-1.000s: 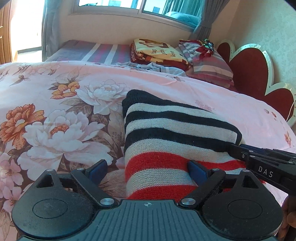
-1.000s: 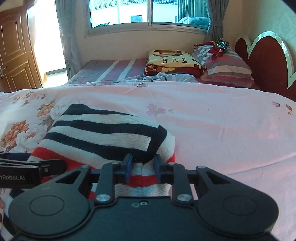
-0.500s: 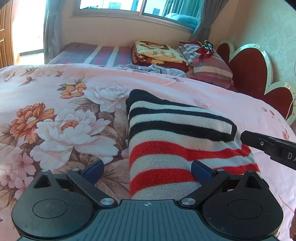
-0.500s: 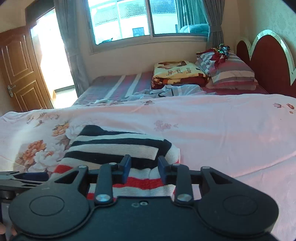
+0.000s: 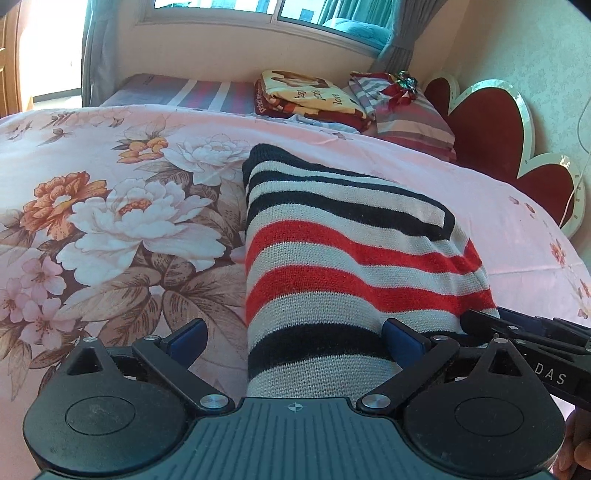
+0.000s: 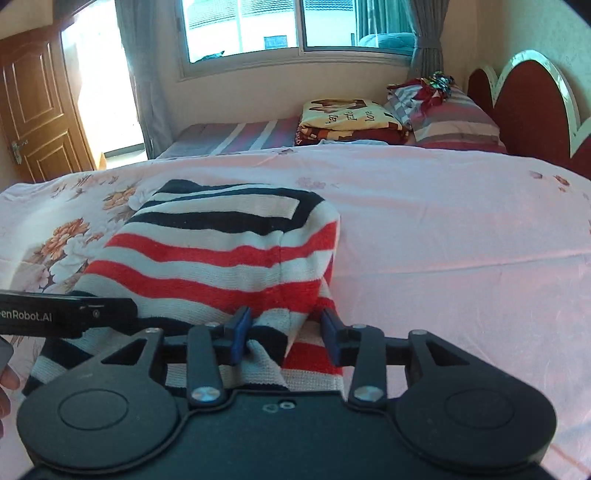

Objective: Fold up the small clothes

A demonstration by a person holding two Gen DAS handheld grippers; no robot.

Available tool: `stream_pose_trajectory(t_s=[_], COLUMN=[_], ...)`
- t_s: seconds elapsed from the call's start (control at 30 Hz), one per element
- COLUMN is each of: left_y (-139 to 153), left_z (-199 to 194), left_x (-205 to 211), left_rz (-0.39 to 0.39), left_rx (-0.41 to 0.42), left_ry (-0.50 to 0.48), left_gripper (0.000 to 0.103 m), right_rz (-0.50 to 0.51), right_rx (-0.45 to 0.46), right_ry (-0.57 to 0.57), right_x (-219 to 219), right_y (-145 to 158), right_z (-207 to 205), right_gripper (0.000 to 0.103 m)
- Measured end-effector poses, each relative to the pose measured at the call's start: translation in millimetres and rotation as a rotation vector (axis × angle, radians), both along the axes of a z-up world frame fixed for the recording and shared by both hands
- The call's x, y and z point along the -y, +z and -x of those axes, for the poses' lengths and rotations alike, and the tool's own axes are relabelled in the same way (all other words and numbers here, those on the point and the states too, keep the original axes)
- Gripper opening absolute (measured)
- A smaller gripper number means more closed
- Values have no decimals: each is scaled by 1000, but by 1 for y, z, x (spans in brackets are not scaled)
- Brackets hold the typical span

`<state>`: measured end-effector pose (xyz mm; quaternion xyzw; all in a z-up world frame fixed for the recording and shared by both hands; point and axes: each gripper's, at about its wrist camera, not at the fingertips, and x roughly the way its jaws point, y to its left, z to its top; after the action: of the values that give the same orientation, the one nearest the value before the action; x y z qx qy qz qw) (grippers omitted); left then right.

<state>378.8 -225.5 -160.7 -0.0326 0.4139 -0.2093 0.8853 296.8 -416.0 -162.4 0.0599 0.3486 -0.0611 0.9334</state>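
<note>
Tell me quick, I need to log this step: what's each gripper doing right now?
Left gripper: open wide, the striped sweater lying between its fingers, not pinched.
Right gripper: jaws opening, sweater edge between them, no longer clamped.

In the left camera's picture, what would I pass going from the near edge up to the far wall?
Fingers → striped knit → floral cover → folded blankets → window.

Sunlit window [image 6: 299,29], wooden door [image 6: 37,110], red scalloped headboard [image 6: 532,107], floral bedspread [image 5: 110,221].
</note>
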Motion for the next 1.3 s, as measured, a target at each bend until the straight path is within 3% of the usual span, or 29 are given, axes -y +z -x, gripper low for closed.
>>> stream_pose_trajectory(t_s=[0.33, 0.47, 0.8, 0.93, 1.03, 1.3], left_y=[22, 23, 0, 4, 8, 26], left_z=[26, 45, 62, 62, 61, 52], left_x=[-12, -23, -23, -21, -21, -17], left_rz=[-3, -12, -7, -9, -10, 13], left_rx=[42, 55, 9, -4, -11, 6], left_ry=[-31, -47, -37, -41, -40, -41], left_gripper=[100, 100, 100, 100, 100, 100], right_rz=[-20, 11, 62, 23, 9, -13], right_rx=[31, 48, -25, -22, -4, 28], right_ry=[19, 65, 69, 55, 47, 53], right_x=[-5, -15, -19, -17, -14, -12], right_y=[26, 35, 6, 12, 19, 35], right_z=[27, 50, 72, 74, 78, 74], right_gripper=[46, 31, 29, 37, 57, 68])
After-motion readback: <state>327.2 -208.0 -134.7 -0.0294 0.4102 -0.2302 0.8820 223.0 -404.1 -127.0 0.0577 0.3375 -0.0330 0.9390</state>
